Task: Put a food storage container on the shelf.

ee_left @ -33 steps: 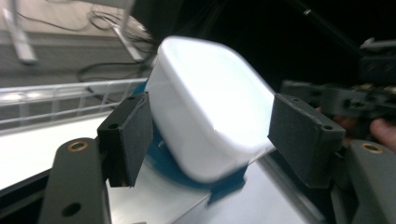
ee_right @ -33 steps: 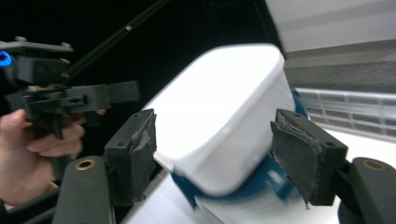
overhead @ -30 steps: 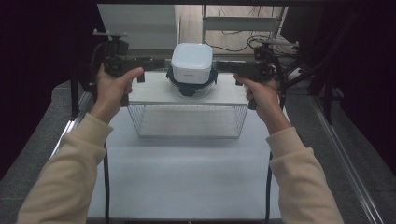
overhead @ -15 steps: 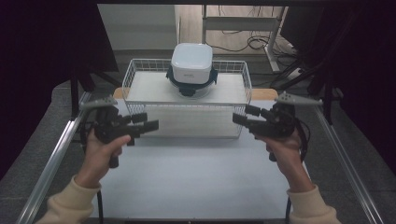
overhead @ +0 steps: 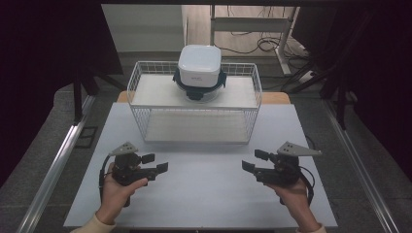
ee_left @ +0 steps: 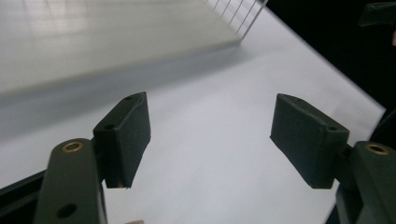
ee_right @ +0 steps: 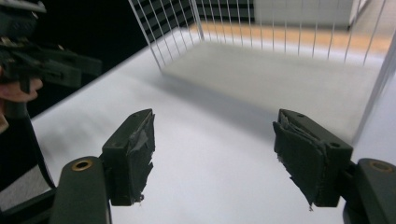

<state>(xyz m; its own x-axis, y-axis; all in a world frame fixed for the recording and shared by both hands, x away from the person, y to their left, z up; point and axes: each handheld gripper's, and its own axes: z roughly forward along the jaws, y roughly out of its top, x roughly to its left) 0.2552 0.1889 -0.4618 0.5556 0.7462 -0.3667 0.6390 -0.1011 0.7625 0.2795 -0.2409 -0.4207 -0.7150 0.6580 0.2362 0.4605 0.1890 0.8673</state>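
With jaws spread wide and holding nothing, the left gripper (overhead: 156, 164) and right gripper (overhead: 254, 161) face each other over bare desk (overhead: 204, 194), well short of the wire basket (overhead: 194, 114) whose top carries a white container (overhead: 199, 65).

In the high view, the left hand (overhead: 116, 187) sits in the lower left of the frame, wrapped around the left gripper (overhead: 155, 163), whose jaws point toward the frame's centre and stand apart. The right hand (overhead: 291, 194) mirrors it in the lower right, holding the right gripper (overhead: 254, 160), jaws also parted and aimed toward the centre. Pale sleeve cuffs just enter at the bottom edge. In the left gripper view the two black pads (ee_left: 123, 135) rise from the bottom with a wide gap between them. In the right gripper view the pads (ee_right: 130, 151), with worn and torn facing, stand equally wide.
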